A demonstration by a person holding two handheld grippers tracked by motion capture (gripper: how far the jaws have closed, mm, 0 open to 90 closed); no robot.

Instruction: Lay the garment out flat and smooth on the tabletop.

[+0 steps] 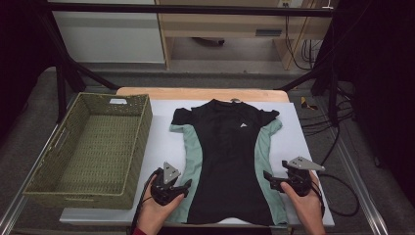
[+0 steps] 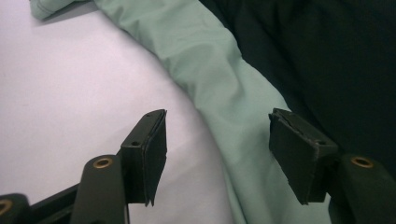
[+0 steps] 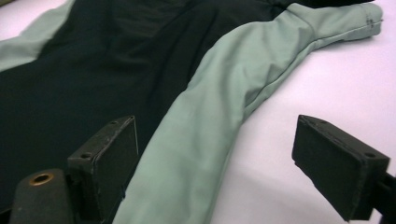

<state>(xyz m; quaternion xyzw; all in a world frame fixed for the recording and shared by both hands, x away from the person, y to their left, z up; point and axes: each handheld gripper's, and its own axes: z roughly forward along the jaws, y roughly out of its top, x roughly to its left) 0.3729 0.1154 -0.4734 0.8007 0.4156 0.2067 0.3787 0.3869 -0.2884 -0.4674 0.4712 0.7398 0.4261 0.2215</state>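
Note:
A black T-shirt [image 1: 225, 156] with mint-green side panels lies spread flat, collar away from me, on a white board [image 1: 164, 142]. My left gripper [image 1: 188, 185] sits low over the shirt's lower left edge. In the left gripper view its open jaws [image 2: 217, 140] straddle the green side panel [image 2: 224, 84] without touching it. My right gripper [image 1: 268, 177] hovers at the lower right edge. In the right gripper view it [image 3: 219, 149] stands open over the other green panel [image 3: 210, 121], with no cloth pinched.
An empty green woven basket [image 1: 143, 132] stands to the left of the board. The board lies on a wooden table [image 1: 195, 91]. Black frame legs rise at the back corners, and cables [image 1: 337, 117] lie on the floor to the right.

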